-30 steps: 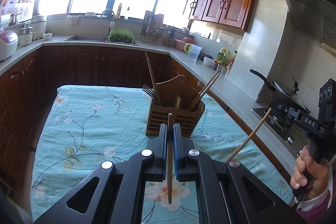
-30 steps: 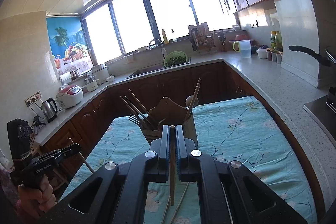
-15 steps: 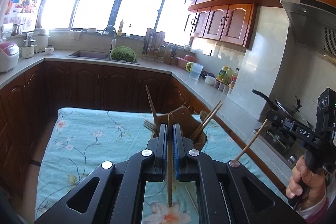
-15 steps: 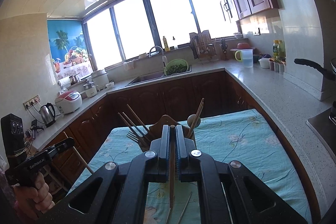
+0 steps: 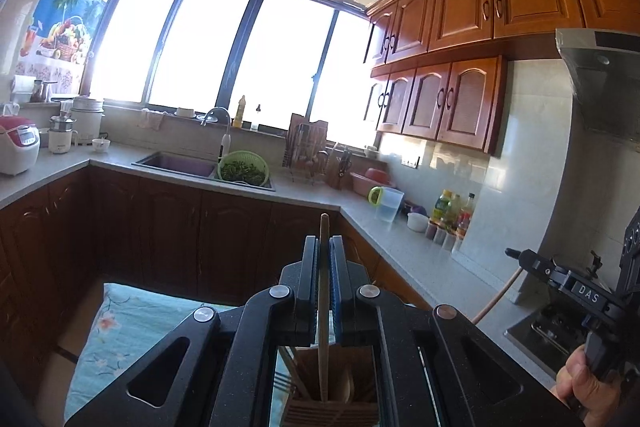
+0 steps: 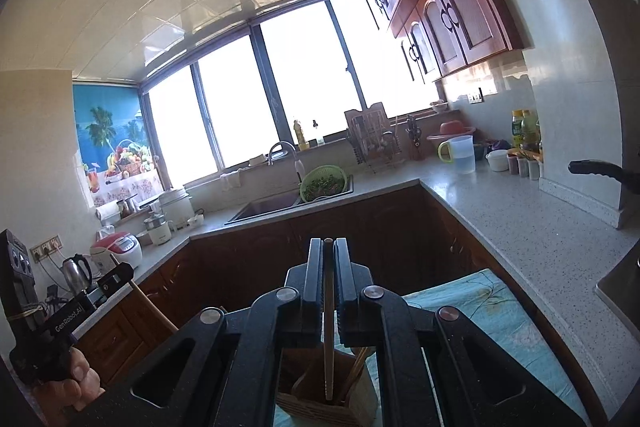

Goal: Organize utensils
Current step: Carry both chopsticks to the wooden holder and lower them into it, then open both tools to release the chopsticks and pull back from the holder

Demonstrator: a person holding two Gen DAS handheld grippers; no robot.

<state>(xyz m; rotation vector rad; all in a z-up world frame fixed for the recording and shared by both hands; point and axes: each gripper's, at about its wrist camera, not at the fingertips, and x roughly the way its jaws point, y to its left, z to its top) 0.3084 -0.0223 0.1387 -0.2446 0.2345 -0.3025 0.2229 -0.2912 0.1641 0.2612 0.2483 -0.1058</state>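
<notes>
Two chopsticks, one per hand: our left gripper [image 5: 324, 247] pinches a pale chopstick [image 5: 323, 307], our right gripper [image 6: 329, 251] a darker chopstick [image 6: 329, 323]. Only the left wrist view shows the range hood [image 5: 600, 79] at 2 o'clock; only the right shows the kettle [image 6: 76, 273] at 9. Both gripper bodies hide most of the wooden holder [image 6: 320, 403] at 6 o'clock on the floral cloth [image 6: 492, 311].
</notes>
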